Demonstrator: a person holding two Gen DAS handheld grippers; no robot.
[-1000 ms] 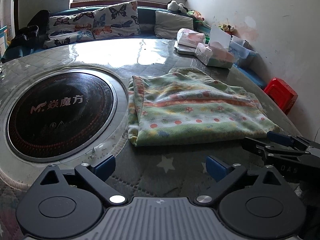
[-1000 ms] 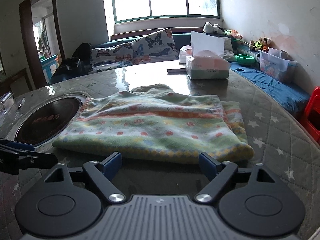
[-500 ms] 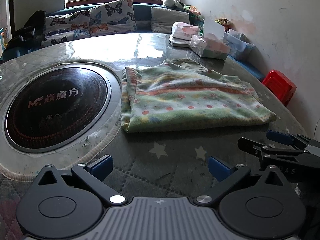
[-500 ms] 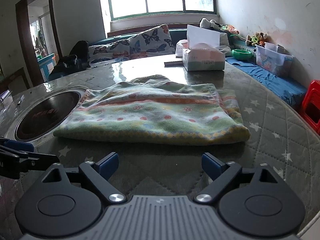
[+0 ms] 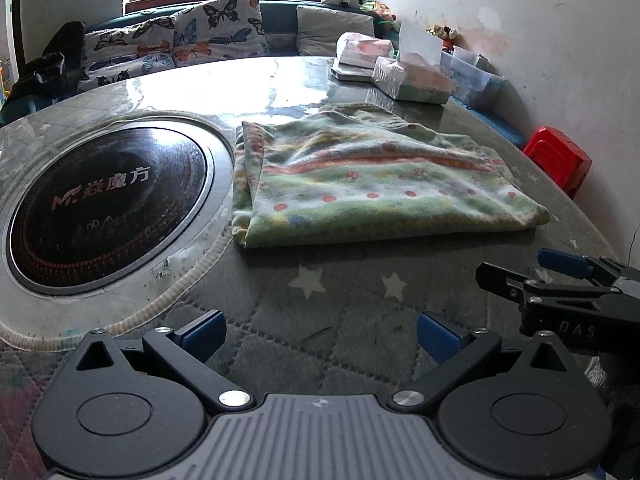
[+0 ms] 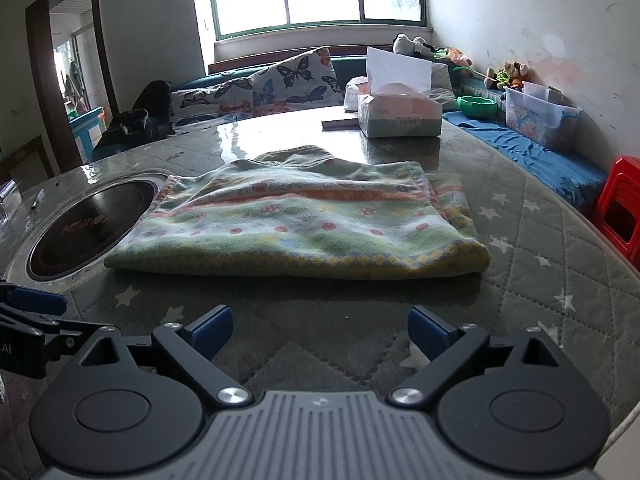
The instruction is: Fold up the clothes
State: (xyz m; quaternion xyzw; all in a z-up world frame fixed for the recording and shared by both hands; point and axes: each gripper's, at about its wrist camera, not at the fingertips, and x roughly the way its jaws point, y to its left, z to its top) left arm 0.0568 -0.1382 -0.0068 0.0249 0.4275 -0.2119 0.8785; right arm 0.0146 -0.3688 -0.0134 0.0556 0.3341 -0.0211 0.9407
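**A:** Where are your tools right now?

**B:** Your left hand-held gripper [image 5: 319, 334] has its jaws spread wide and holds nothing; it sits low over the quilted tabletop [image 5: 360, 300], short of the cloth. Your right hand-held gripper [image 6: 320, 326] is just as wide and just as empty, facing the long near edge of the folded garment [image 6: 296, 224].

**A:** And the garment itself?

**B:** It lies flat in a rectangle, apart from both tools, with its left end just beside the rim of the inset cooktop [image 5: 108, 204]. A tissue box [image 6: 398, 118] stands well behind it.

**A:** So what would you do from here?

**B:** It looks about folded, so I'd judge you are either done or due one last fold. If you fold again, come in low, one tool at each near corner, and slide the lower finger under all the layers before you close. At the right end the layers are staggered, so pinch deep or you will lift only the top sheet. Raise both corners together and lay them onto the far edge, keeping the cloth clear of the cooktop.
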